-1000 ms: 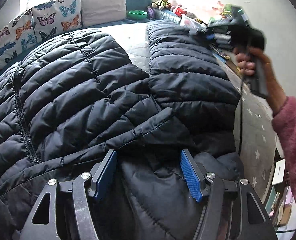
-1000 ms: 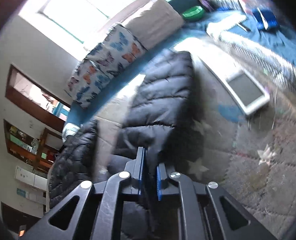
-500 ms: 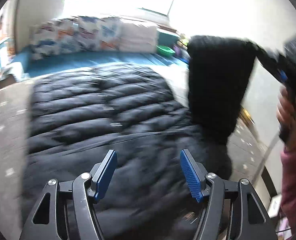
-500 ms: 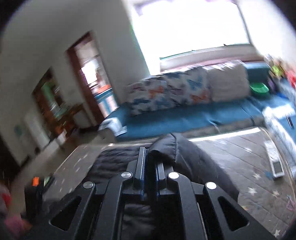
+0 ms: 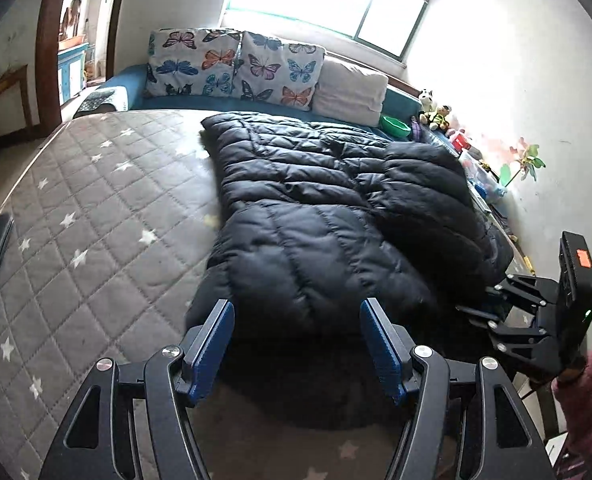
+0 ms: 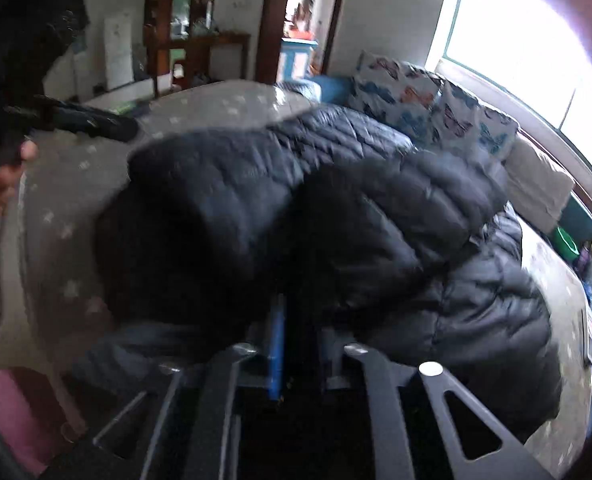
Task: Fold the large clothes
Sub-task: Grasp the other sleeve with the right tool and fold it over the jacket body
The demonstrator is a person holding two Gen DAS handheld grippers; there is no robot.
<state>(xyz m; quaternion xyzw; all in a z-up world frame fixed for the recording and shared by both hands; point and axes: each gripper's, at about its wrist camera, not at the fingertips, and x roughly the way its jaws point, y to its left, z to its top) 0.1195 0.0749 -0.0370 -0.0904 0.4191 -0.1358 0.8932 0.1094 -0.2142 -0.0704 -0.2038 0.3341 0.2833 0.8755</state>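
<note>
Left wrist view is showing a black puffer jacket (image 5: pixel 316 216) lying at centre frame on a grey star-quilted mattress (image 5: pixel 96 216), one sleeve lying folded over its body. At the bottom, the left gripper (image 5: pixel 296 344) is hovering with its blue pads (image 5: pixel 210 348) spread wide, holding nothing. At lower right, the right gripper (image 5: pixel 492 312) is reaching into the jacket's edge; right wrist view is showing its pads (image 6: pixel 277 344) pinching a fold of fabric. Butterfly pillows (image 5: pixel 232 68) are leaning along the top
</note>
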